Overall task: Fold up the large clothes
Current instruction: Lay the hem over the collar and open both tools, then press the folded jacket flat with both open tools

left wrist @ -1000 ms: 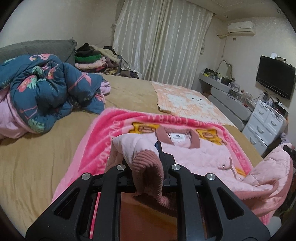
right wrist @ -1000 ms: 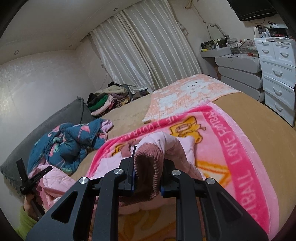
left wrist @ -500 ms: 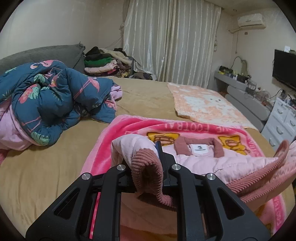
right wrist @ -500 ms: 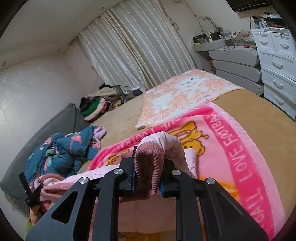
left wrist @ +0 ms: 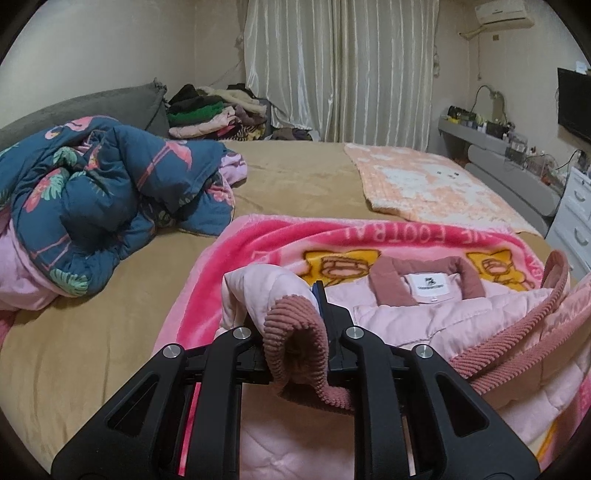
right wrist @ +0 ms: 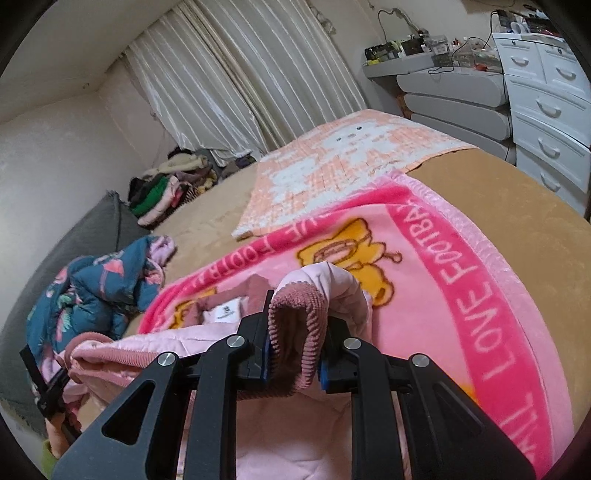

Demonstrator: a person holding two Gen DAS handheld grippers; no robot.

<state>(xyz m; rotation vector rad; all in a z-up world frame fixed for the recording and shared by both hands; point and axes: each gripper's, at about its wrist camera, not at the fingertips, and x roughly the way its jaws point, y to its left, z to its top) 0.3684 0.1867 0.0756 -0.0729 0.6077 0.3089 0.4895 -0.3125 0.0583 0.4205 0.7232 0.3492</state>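
The left hand-held gripper (left wrist: 295,334) pinches a ribbed cuff of the pink jacket (left wrist: 424,314). The right hand-held gripper (right wrist: 295,332) pinches what looks like the other cuff. The jacket lies low in both frames on the pink blanket (right wrist: 461,280).

A wide bed (left wrist: 295,177) with a tan cover fills the room — behind it hang pale curtains (left wrist: 340,70). White drawers (right wrist: 550,110) stand along one wall, an air conditioner (left wrist: 504,14) sits high near the ceiling
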